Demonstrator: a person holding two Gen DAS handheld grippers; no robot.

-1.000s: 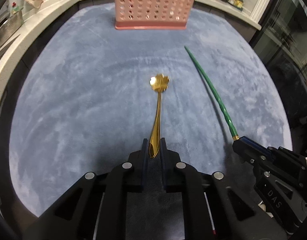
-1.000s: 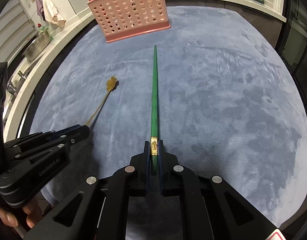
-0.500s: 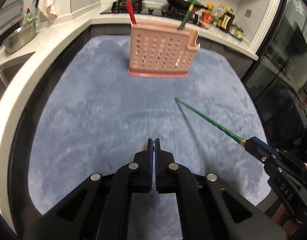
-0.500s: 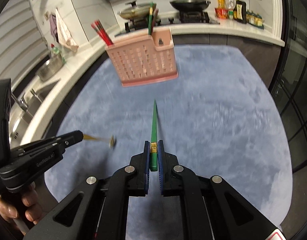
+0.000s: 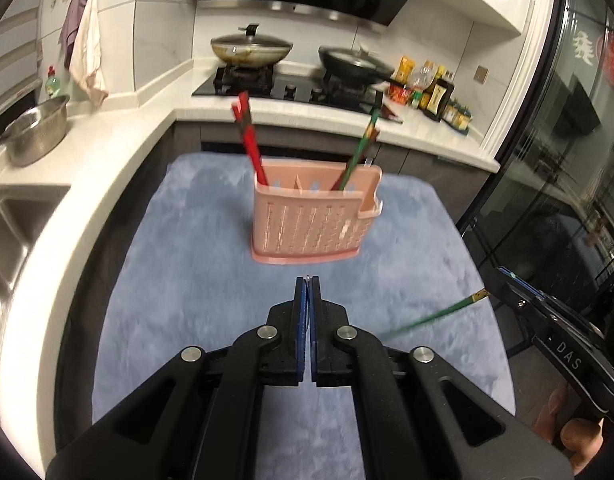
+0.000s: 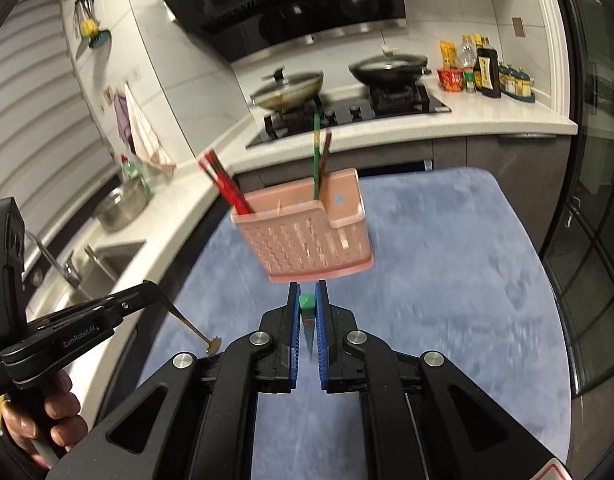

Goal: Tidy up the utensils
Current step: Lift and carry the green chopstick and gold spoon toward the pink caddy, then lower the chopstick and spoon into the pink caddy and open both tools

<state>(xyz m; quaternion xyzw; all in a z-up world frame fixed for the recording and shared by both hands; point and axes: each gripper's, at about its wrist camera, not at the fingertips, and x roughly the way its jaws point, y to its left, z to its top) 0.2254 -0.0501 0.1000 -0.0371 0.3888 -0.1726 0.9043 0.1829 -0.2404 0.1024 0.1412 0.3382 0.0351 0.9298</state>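
Observation:
My left gripper (image 5: 308,280) is shut; from its own camera only a sliver of metal shows at the tips. The right wrist view shows this left gripper (image 6: 153,288) pinching the handle of a gold spoon (image 6: 187,322), which hangs slanting down over the mat. My right gripper (image 6: 307,294) is shut on the butt end of a green chopstick (image 6: 306,302); its shaft (image 5: 427,316) slants down from the right gripper (image 5: 501,280). Ahead stands the pink utensil basket (image 5: 311,224) (image 6: 307,240), holding red chopsticks (image 5: 249,140) (image 6: 223,184) and a green one (image 5: 363,148) (image 6: 316,160).
A blue-grey mat (image 5: 187,280) (image 6: 447,280) covers the table. Behind it a white counter carries a hob with two pans (image 5: 251,46), sauce bottles (image 5: 435,96) and a steel bowl (image 5: 31,132). A sink (image 6: 107,256) lies left, a glass door (image 5: 567,160) right.
Both grippers rose off the mat, carrying spoon and chopstick with them. The left jaws closed fully on the spoon's handle. Both cameras tipped up toward the basket and hob.

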